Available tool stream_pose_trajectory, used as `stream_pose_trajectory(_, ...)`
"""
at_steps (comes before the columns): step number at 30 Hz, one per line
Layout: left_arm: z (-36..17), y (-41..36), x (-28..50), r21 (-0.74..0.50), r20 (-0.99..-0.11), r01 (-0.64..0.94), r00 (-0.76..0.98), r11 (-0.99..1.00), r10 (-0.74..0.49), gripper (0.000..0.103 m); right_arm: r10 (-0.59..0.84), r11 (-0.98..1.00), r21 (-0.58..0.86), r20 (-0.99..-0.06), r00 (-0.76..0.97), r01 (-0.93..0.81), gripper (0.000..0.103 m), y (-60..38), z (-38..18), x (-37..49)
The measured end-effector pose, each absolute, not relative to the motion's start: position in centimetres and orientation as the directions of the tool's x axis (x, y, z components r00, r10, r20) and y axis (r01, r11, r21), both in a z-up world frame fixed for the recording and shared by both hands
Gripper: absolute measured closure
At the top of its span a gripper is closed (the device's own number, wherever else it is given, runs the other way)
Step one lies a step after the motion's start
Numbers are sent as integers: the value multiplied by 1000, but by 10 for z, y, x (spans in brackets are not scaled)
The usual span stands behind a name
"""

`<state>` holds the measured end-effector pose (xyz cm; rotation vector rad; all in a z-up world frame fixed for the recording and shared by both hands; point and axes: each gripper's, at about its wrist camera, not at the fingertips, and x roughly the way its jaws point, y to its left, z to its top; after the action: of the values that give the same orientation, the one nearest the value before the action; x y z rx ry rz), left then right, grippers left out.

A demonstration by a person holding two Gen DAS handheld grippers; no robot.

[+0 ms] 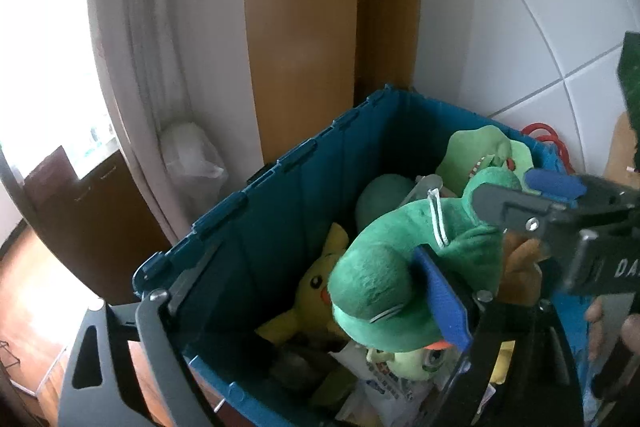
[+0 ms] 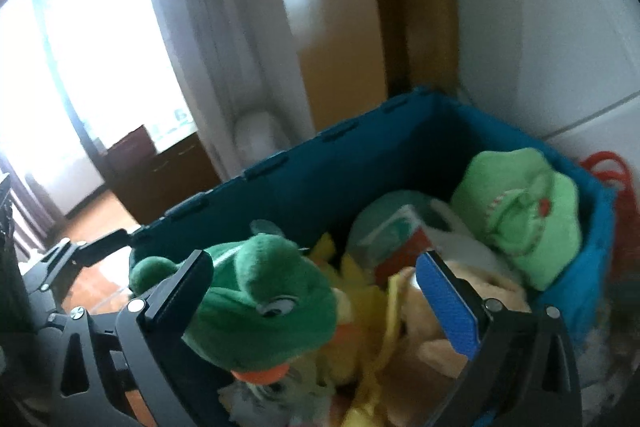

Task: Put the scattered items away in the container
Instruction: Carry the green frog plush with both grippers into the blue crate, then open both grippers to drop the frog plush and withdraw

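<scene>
- Daylight floods in from the window (image 1: 44, 39) on my left, blown out to white glare.
- The blue bin (image 1: 280, 227) sits dim, its inside shadowed.
- My right view is motion-blurred; both curve and darken at the corners.

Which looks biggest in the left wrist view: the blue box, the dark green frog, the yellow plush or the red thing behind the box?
1. blue box
2. dark green frog, though it sits nearest the camera, so it may look bigger than it is
3. yellow plush, partly hidden
4. red thing, mostly hidden, so unsure
</scene>
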<state>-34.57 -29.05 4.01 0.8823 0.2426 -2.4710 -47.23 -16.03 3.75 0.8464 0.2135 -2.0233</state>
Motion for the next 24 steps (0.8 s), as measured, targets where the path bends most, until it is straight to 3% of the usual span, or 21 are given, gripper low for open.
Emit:
stream_pose_trajectory(2, 44, -287, -341, -7, -631, 519, -665, -855, -399, 7, -672, -595, 150, -631, -387, 789, 0, -151, 41, -466)
stream_pose_trajectory(3, 46, -284, -339, -10, -631, 520, -666, -854, -398, 0, -670, -601, 147, -628, -395, 785, 0, -145, 42, -463)
stream_pose_trajectory(16, 50, -175, -278, 69, -561, 543, -673, -837, -482, 0, -683, -626, 75, -533, -499, 776, 0, -27, 37, -382)
stream_pose_trajectory(24, 38, -112, -225, -15, -536, 579, -693, -815, -482, 0, -659, -700, 47, -424, -621, 712, 0, 61, 35, -339)
